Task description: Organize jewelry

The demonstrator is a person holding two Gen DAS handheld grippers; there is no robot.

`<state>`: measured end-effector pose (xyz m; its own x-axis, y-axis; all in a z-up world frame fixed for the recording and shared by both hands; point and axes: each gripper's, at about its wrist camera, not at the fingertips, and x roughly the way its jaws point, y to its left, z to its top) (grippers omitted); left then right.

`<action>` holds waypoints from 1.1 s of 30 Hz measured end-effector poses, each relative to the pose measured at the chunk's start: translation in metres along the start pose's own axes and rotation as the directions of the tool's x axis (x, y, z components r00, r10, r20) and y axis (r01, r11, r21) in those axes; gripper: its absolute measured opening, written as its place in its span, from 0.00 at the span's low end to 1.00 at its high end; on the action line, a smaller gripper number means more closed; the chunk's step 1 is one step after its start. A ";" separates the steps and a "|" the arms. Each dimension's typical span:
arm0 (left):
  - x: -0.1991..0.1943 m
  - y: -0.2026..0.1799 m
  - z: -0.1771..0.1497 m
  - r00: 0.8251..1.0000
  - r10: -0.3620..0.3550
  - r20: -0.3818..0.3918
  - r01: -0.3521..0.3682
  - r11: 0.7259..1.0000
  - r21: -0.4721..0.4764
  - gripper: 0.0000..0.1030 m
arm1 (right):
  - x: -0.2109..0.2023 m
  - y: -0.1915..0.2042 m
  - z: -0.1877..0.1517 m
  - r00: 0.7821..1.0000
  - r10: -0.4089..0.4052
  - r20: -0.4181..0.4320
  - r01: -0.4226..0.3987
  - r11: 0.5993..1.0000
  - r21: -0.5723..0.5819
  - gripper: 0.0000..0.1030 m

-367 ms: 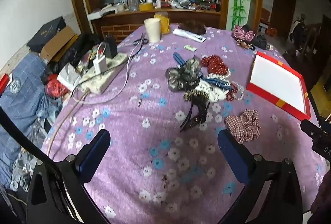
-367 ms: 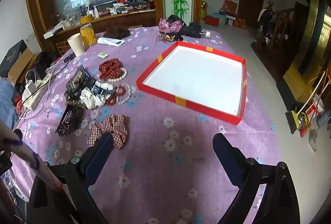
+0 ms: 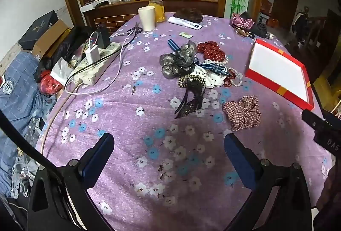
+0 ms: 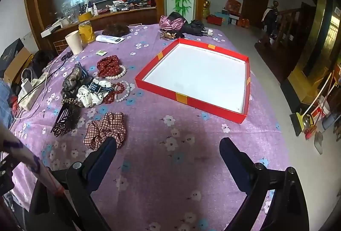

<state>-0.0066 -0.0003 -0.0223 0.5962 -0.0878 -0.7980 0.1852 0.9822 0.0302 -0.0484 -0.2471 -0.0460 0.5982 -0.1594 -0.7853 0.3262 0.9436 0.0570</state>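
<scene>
Ahead of the right tool (image 4: 168,145), spread wide and empty like the left tool (image 3: 168,143), the red box (image 4: 187,100) sits bare while the jewelry pile (image 4: 96,86) waits on the surface (image 4: 170,177), unsorted.

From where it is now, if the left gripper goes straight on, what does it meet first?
Probably the bare purple tablecloth. The left gripper is open, empty and tilted down; the black hair clip lies farther along. Depth is hard to judge.
</scene>
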 end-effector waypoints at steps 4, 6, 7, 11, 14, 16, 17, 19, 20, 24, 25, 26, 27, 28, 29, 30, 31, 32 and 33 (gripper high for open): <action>-0.002 -0.005 0.001 0.999 -0.038 0.005 0.037 0.999 0.027 1.00 | 0.002 0.005 -0.002 1.000 0.001 -0.009 -0.001 1.000 -0.020 0.97; -0.004 -0.008 0.001 0.999 -0.045 0.009 0.044 0.998 0.038 0.99 | 0.001 0.010 -0.004 1.000 -0.004 -0.015 0.003 0.999 -0.038 0.97; -0.005 -0.009 0.001 0.999 -0.045 0.012 0.044 0.998 0.040 1.00 | 0.002 0.012 -0.004 1.000 -0.012 -0.020 0.011 0.999 -0.053 0.97; -0.006 -0.017 0.001 0.999 -0.046 0.019 0.045 0.997 0.058 0.99 | 0.004 0.017 -0.006 0.999 -0.030 -0.035 0.026 0.995 -0.097 0.97; -0.006 -0.023 0.002 0.999 -0.046 0.021 0.045 0.996 0.082 0.99 | 0.006 0.018 -0.009 0.999 -0.037 -0.037 0.031 0.991 -0.131 0.97; -0.006 -0.026 0.003 0.999 -0.045 0.022 0.043 0.995 0.090 0.99 | 0.006 0.019 -0.012 0.999 -0.035 -0.038 0.029 0.989 -0.147 0.97; -0.006 -0.027 0.003 0.999 -0.045 0.021 0.042 0.995 0.092 0.99 | 0.005 0.019 -0.013 0.999 -0.031 -0.040 0.025 0.988 -0.155 0.97; -0.004 -0.029 0.004 0.999 -0.042 0.017 0.041 0.995 0.093 0.99 | 0.005 0.019 -0.015 0.999 -0.028 -0.045 0.020 0.986 -0.167 0.97; -0.003 -0.030 0.004 0.999 -0.039 0.012 0.038 0.995 0.093 0.99 | 0.005 0.019 -0.016 0.999 -0.027 -0.046 0.019 0.985 -0.171 0.97; 0.002 -0.032 0.004 1.000 -0.027 -0.008 0.028 0.995 0.092 0.99 | 0.007 0.018 -0.018 0.998 -0.021 -0.059 0.010 0.984 -0.177 0.94; 0.003 -0.033 0.003 1.000 -0.025 -0.010 0.026 0.995 0.092 0.99 | 0.008 0.017 -0.018 0.998 -0.018 -0.064 0.007 0.984 -0.177 0.93; 0.003 -0.033 0.003 1.000 -0.024 -0.012 0.025 0.995 0.092 0.99 | 0.009 0.017 -0.018 0.997 -0.013 -0.070 0.001 0.984 -0.175 0.91; 0.003 -0.033 0.003 1.000 -0.021 -0.012 0.022 0.996 0.092 0.99 | 0.010 0.017 -0.018 0.997 -0.010 -0.077 -0.003 0.985 -0.175 0.90; 0.004 -0.034 0.003 1.000 -0.019 -0.012 0.020 0.996 0.091 0.99 | 0.012 0.017 -0.019 0.996 -0.006 -0.085 -0.009 0.985 -0.174 0.89; 0.004 -0.034 0.003 1.000 -0.017 -0.013 0.018 0.996 0.091 0.99 | 0.013 0.017 -0.019 0.996 -0.004 -0.090 -0.011 0.985 -0.174 0.89; 0.004 -0.034 0.003 1.000 -0.015 -0.015 0.016 0.996 0.091 0.99 | 0.013 0.017 -0.019 0.995 -0.001 -0.095 -0.015 0.984 -0.175 0.89; 0.005 -0.034 0.003 1.000 -0.011 -0.017 0.012 0.996 0.091 0.99 | 0.014 0.017 -0.019 0.995 0.000 -0.097 -0.018 0.984 -0.176 0.88; 0.006 -0.034 0.002 1.000 -0.007 -0.020 0.009 0.996 0.090 0.99 | 0.014 0.017 -0.019 0.995 0.003 -0.100 -0.021 0.984 -0.178 0.86; 0.006 -0.033 0.002 1.000 -0.006 -0.023 0.008 0.996 0.087 0.99 | 0.015 0.018 -0.019 0.995 0.006 -0.102 -0.024 0.983 -0.180 0.84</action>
<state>-0.0073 -0.0341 -0.0268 0.5769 -0.0896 -0.8119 0.2571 0.9634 0.0764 -0.0481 -0.2271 -0.0684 0.5226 -0.1234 -0.8436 0.1747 0.9840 -0.0357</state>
